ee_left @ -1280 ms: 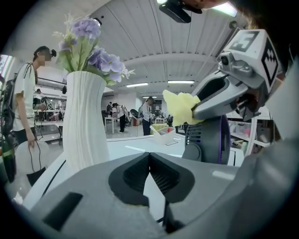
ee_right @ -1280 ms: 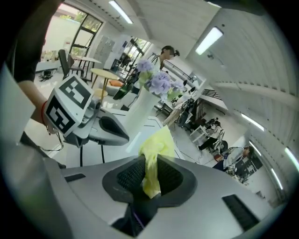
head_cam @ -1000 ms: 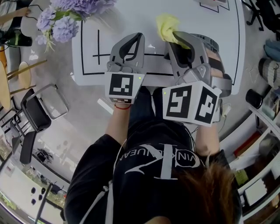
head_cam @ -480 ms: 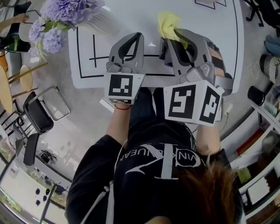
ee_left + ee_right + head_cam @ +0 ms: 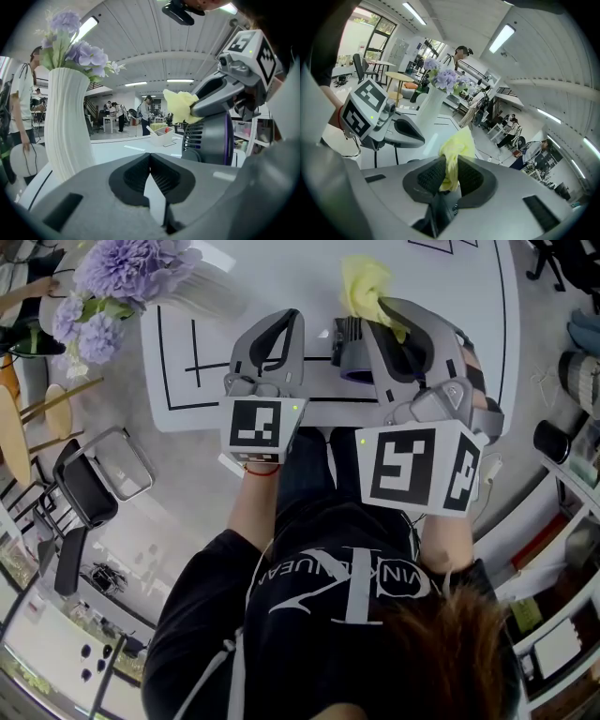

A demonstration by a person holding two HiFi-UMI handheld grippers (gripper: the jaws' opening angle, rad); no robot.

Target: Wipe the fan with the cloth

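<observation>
A small dark grey fan [image 5: 348, 351] with a purple ring stands on the white table [image 5: 441, 343], between my two grippers. My right gripper [image 5: 382, 306] is shut on a crumpled yellow cloth [image 5: 364, 285], which it holds above and just behind the fan. The right gripper view shows the cloth [image 5: 454, 147] pinched between the pads. My left gripper [image 5: 294, 319] hangs shut and empty to the left of the fan. From the left gripper view, the fan [image 5: 208, 138] stands at the right with the cloth [image 5: 180, 107] over its top.
A white ribbed vase [image 5: 68, 131] of purple flowers [image 5: 122, 273] stands at the table's far left. Black lines are taped on the tabletop. A black chair [image 5: 89, 479] stands on the floor to the left; shelves line the right side. People stand in the background.
My right gripper has lifted a little with the cloth and rolled slightly. The fan, hidden behind it a second ago, now shows between the grippers. The left gripper has kept still.
</observation>
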